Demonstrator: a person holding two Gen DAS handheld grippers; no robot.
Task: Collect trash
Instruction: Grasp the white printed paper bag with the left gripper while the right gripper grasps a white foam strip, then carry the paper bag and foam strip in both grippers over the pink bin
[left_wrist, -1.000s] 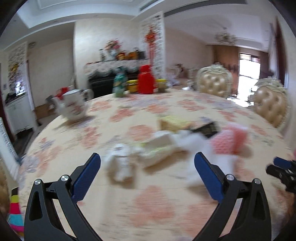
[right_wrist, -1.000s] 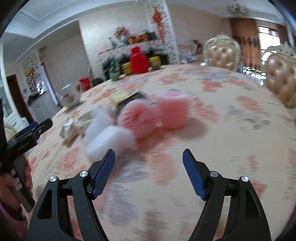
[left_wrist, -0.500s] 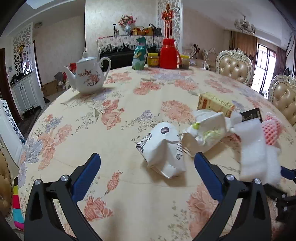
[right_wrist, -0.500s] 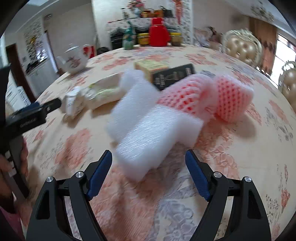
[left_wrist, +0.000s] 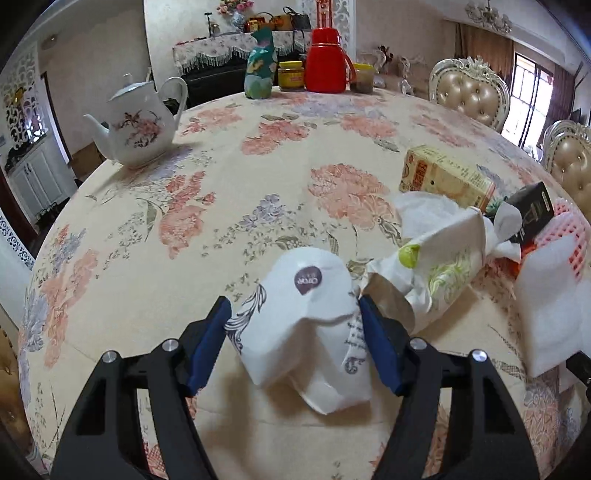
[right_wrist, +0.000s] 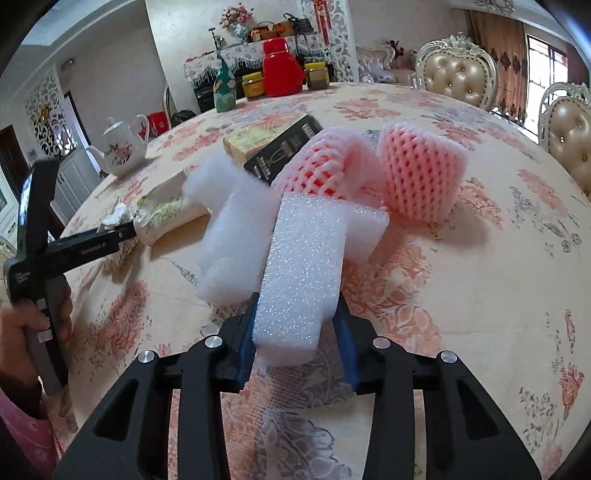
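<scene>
Trash lies in a heap on a round table with a floral cloth (left_wrist: 207, 221). My left gripper (left_wrist: 291, 306) has its jaws closing, and both blue pads touch the sides of a crumpled white paper bag (left_wrist: 295, 343). Beside the bag are a torn tissue wrapper (left_wrist: 439, 273), a yellow carton (left_wrist: 447, 177) and a black box (left_wrist: 532, 214). My right gripper (right_wrist: 297, 299) is closing too, pads pressed on a white foam block (right_wrist: 306, 258). Behind that block sit a second white foam piece (right_wrist: 229, 236) and two pink foam nets (right_wrist: 417, 173).
A white floral teapot (left_wrist: 136, 125) stands at the far left of the table. A red thermos (left_wrist: 327, 62), jars and a green bag (left_wrist: 260, 70) line the far edge. Padded chairs (left_wrist: 469, 92) stand at the right. A hand (right_wrist: 22, 325) grips the left tool's handle.
Both grippers came forward and down onto the heap. The left jaws narrowed around the white paper bag, the right jaws around the white foam block.
</scene>
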